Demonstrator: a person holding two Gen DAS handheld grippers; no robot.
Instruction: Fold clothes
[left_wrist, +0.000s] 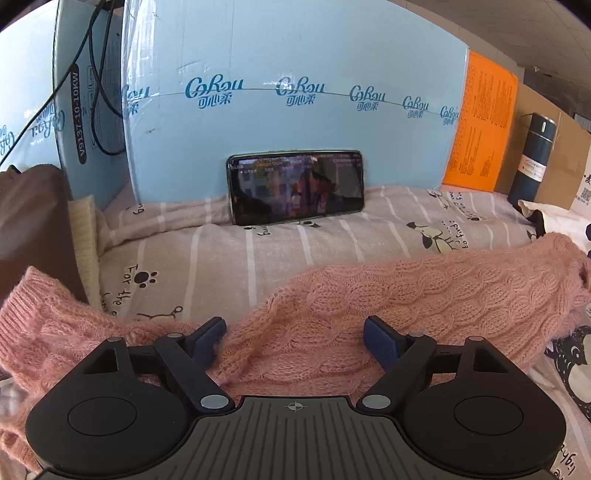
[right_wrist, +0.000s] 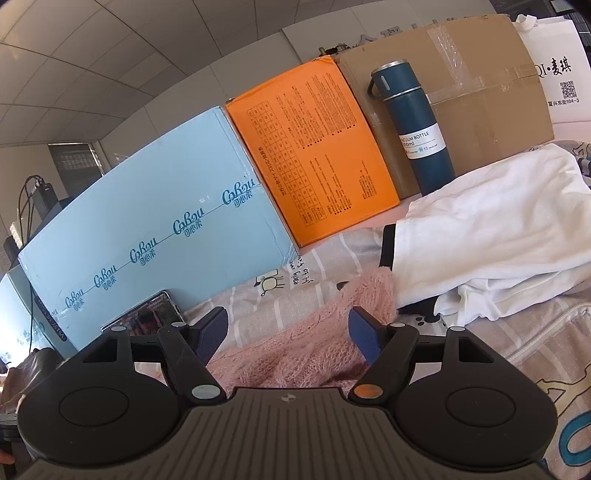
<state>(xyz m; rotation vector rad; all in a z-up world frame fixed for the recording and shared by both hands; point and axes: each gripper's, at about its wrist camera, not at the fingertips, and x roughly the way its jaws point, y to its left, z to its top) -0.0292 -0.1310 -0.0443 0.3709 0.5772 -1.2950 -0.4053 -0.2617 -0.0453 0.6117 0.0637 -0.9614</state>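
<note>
bedding (left_wrist: 221, 258) with stripes and cartoon dogs covers the bed, and a row of boxes stands along its far edge: a pale blue carton (left_wrist: 295, 122), an orange box (right_wrist: 314, 147) and a brown cardboard box (right_wrist: 480, 103). a pink cable-knit sweater (left_wrist: 406, 291) lies stretched sideways across the bedding in a long, rumpled band, one end bunched at the left and the other trailing off to the right, where its fuzzy edge touches a white garment (right_wrist: 498, 221) heaped loosely just beside it. neither piece shows a neat fold; the sweater looks gathered lengthwise rather than squared up, so judging by this, flat folds and tidy stacking are what is left for both. whether the band is a half-made fold or just a loose lie cannot be told.

a dark blue flask (right_wrist: 413, 125) stands upright against the brown box, and a phone (left_wrist: 295, 188) leans on the blue carton, screen lit.

the left claw (left_wrist: 295, 339) hangs over the sweater's middle, jaws spread wide, gripping nothing. the right claw (right_wrist: 288, 332) sits over the sweater's right end, likewise wide apart and empty.
</note>
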